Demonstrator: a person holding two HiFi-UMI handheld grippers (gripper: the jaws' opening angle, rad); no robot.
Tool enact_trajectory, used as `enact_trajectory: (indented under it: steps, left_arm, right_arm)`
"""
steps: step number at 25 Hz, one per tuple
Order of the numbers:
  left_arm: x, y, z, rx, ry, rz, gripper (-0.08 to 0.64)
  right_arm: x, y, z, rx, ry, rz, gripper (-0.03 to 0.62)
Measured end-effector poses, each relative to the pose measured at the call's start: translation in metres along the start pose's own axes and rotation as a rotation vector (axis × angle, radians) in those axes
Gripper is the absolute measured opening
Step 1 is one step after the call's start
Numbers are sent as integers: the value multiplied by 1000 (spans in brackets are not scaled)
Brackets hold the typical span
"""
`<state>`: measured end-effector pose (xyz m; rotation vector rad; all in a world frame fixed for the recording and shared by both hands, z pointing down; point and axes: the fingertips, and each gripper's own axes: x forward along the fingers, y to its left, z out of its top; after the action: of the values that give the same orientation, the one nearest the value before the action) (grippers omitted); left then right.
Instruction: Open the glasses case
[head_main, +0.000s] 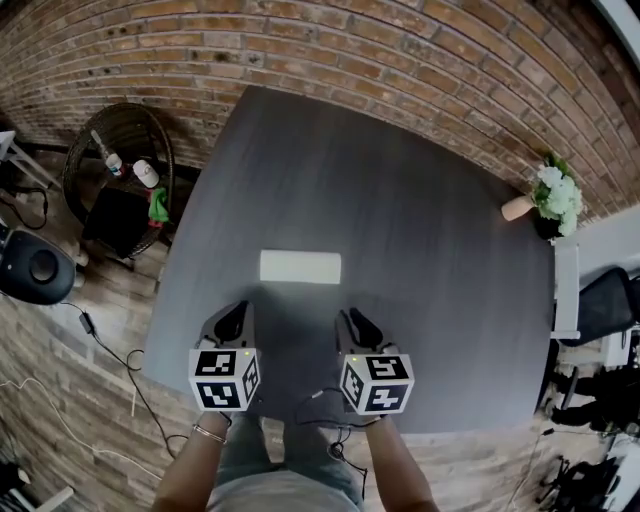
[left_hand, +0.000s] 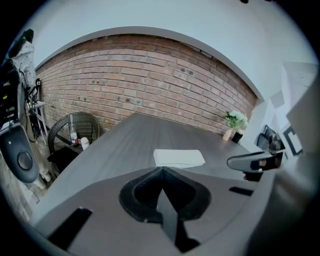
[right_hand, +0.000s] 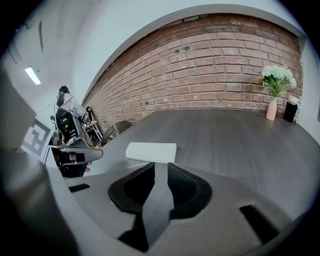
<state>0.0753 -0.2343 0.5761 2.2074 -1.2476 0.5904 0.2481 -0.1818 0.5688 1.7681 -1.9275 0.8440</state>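
Observation:
A closed white glasses case (head_main: 300, 267) lies flat on the dark grey table (head_main: 420, 250), near its front middle. Both grippers hover short of it on the near side, side by side and apart from it. My left gripper (head_main: 234, 320) points at the case's left end; in the left gripper view its jaws meet at the tips (left_hand: 161, 169), with the case (left_hand: 178, 158) just beyond. My right gripper (head_main: 360, 325) points at the case's right end. In the right gripper view it (right_hand: 161, 164) stands open by a narrow gap with nothing in it, the case (right_hand: 151, 151) ahead.
A wicker chair (head_main: 120, 175) holding bottles and a dark bag stands off the table's left side. A small vase of white flowers (head_main: 548, 195) sits at the far right corner. A brick wall runs behind. Cables lie on the floor at the left.

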Motion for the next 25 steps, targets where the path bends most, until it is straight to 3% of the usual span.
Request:
enact_trajectory:
  steps: [25]
  left_arm:
    - [42,-2,-10,-37,36,14,-5]
  right_arm:
    - [49,-6,16,-516,72,97,101]
